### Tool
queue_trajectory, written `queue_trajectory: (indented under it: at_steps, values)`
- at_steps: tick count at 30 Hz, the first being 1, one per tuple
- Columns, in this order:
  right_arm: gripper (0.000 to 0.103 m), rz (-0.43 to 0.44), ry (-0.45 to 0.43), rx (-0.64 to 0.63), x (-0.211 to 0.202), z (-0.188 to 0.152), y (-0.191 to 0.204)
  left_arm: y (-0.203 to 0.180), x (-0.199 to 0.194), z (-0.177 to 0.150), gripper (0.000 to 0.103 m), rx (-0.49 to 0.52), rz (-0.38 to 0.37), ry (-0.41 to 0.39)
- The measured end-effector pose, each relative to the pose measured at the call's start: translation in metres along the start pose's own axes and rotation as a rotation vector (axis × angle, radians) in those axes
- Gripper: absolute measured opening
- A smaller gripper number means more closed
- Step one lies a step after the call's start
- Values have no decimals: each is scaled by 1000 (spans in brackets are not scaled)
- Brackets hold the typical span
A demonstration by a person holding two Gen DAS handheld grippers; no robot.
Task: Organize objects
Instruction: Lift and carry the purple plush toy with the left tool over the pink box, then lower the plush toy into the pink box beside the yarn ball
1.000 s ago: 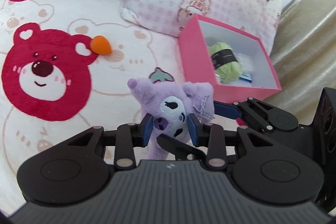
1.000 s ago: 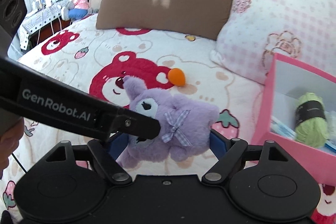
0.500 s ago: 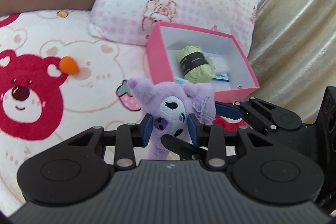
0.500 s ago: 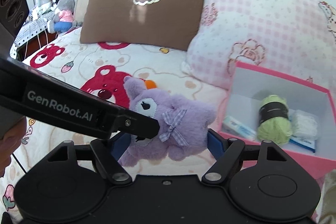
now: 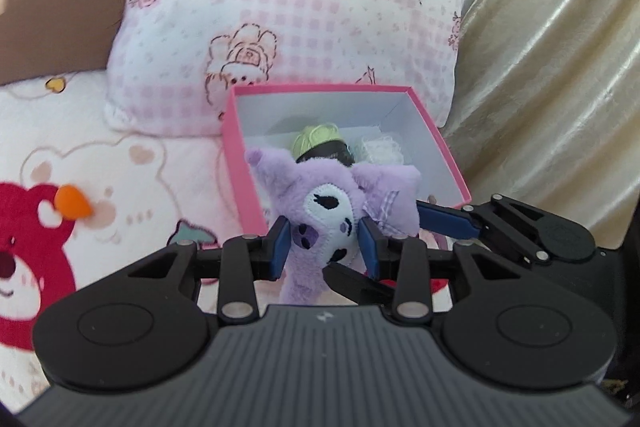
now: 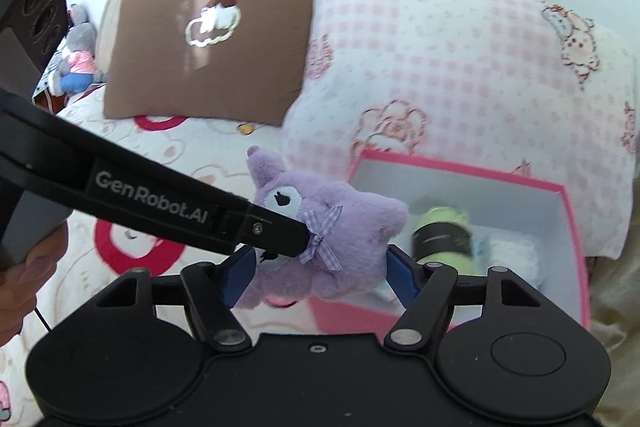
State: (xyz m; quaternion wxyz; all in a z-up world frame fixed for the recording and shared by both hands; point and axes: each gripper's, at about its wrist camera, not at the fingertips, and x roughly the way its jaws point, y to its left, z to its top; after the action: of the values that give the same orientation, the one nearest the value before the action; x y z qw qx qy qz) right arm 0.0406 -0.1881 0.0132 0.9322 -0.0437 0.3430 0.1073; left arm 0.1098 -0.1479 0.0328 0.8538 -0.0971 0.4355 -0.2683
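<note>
On a bed with a teddy-print cover [image 5: 132,163], the left gripper [image 5: 324,247] pinches the purple plush toy [image 5: 340,195] at six o'clock of the pink box [image 5: 240,155], while the right gripper [image 6: 316,267] is closing around it, so lowering it into the box seems next.

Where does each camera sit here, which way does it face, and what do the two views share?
Left wrist: on the left gripper, looking down along its fingers at the purple plush and the pink box; the right gripper's fingers enter at right.
Right wrist: on the right gripper, facing the headboard, brown pillow and box; the left gripper crosses from left, with a hand on it.
Shared: plush, box, green yarn, checked pillow.
</note>
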Motion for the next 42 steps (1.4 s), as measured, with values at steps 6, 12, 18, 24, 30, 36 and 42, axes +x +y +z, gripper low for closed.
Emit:
queue_trajectory:
  at_steps: [6,12,18,24,30,36,42]
  values:
    - [67,-31,6,12,28,5,-25,-8,35,32,36,15,16,36]
    - [64,-26,32,62,61,8,-53,-15,75,52,35,50,48,66]
    - [58,-14,75,92,95,7,-75,-8,117,60,36,27,76,112]
    - [54,-10,121,106,119,4,-90,-3,148,65,36,18,108,171]
    - [50,11,150,133,132,4,-102,-1,165,66,36,11,148,203]
    - [44,-3,165,117,141,4,-103,-2,172,65,36,34,184,213]
    - [41,-22,178,79,151,2,-101,3,178,63,36,14,201,228]
